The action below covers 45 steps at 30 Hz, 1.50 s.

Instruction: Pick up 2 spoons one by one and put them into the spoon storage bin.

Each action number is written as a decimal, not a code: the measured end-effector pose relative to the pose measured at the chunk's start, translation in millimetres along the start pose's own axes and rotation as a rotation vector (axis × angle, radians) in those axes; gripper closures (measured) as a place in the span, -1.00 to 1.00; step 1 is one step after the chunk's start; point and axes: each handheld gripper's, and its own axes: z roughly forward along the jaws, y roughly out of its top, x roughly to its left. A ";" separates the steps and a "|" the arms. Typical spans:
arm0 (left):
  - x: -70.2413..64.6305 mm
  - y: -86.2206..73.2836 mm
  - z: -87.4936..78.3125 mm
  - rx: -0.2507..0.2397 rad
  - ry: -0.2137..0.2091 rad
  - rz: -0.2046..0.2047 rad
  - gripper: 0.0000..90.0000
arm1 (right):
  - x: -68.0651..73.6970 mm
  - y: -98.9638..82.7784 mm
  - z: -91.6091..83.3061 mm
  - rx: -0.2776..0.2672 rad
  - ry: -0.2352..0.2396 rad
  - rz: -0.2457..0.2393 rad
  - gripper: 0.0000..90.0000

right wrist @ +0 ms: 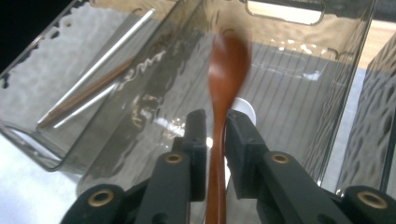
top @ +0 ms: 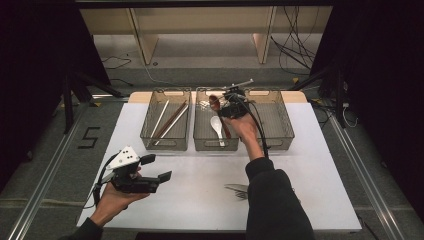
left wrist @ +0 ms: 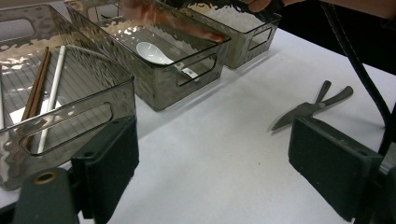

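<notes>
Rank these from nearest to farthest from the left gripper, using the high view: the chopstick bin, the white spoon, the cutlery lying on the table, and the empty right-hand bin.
1. Cutlery: on the table, right of the left gripper.
2. Chopstick bin: left-hand bin, beyond it; close to the cutlery's rank.
3. White spoon: in the middle bin.
4. Right-hand bin: farthest, at the row's far right.

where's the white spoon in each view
high view: white spoon lies in the middle bin, centre of picture.
left gripper view: white spoon upper centre, inside the same bin.
right gripper view: a white patch behind the brown wooden spoon.
Shared landmark: the middle bin.
</notes>
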 end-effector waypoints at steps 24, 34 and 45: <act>-0.3 -0.3 0.4 -0.005 -0.003 -0.009 -0.66 | -1.6 -23.3 -56.5 -0.030 0.111 -0.113 -0.02; 0.9 -0.6 0.3 -0.009 -0.011 -0.018 -0.66 | 1.2 -49.8 -80.0 -0.040 0.150 -0.168 -0.16; 0.5 -0.6 0.7 -0.010 -0.012 -0.020 -0.66 | -13.5 -88.6 -100.7 -0.051 0.151 -0.171 -0.22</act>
